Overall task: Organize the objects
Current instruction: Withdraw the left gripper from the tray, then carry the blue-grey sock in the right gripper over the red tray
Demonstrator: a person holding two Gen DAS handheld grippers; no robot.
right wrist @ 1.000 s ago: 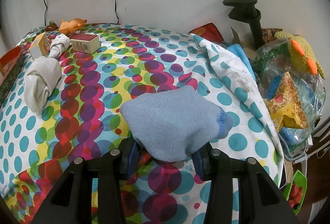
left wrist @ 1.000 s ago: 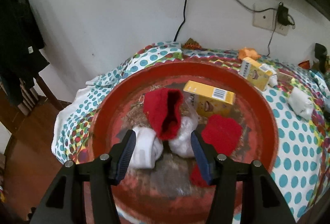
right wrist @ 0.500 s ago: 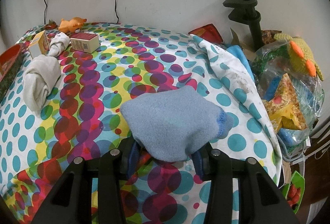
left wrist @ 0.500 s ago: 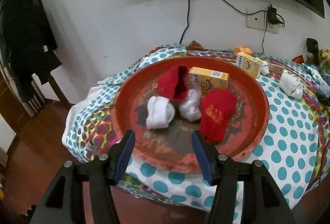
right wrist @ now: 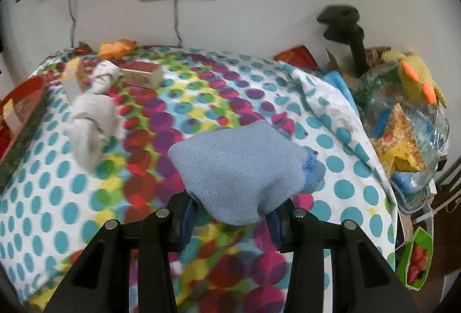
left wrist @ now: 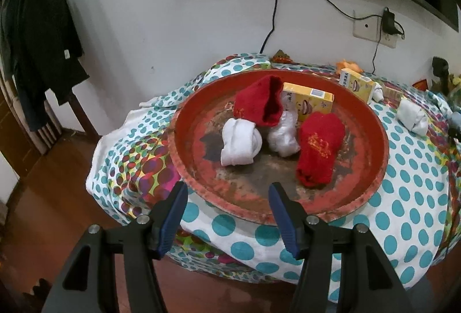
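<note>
Left gripper [left wrist: 227,215] has backed off the red tray [left wrist: 371,186] since a second ago; jaws open, empty, now hanging past the table's near edge over bare floor. Right gripper [right wrist: 230,222] unchanged, clamped on the blue sock [right wrist: 242,171], which I hold just above the dotted cloth [right wrist: 57,197].

Tray already holds two red socks [left wrist: 319,148], white sock rolls [left wrist: 240,140] and a yellow box [left wrist: 308,105], so I read it as the collection point. A white roll [right wrist: 90,125] and small boxes [right wrist: 141,75] lie loose between sock and tray; I'd carry over them. Bag clutter [right wrist: 403,134] crowds the right edge. Tray front is bare.
</note>
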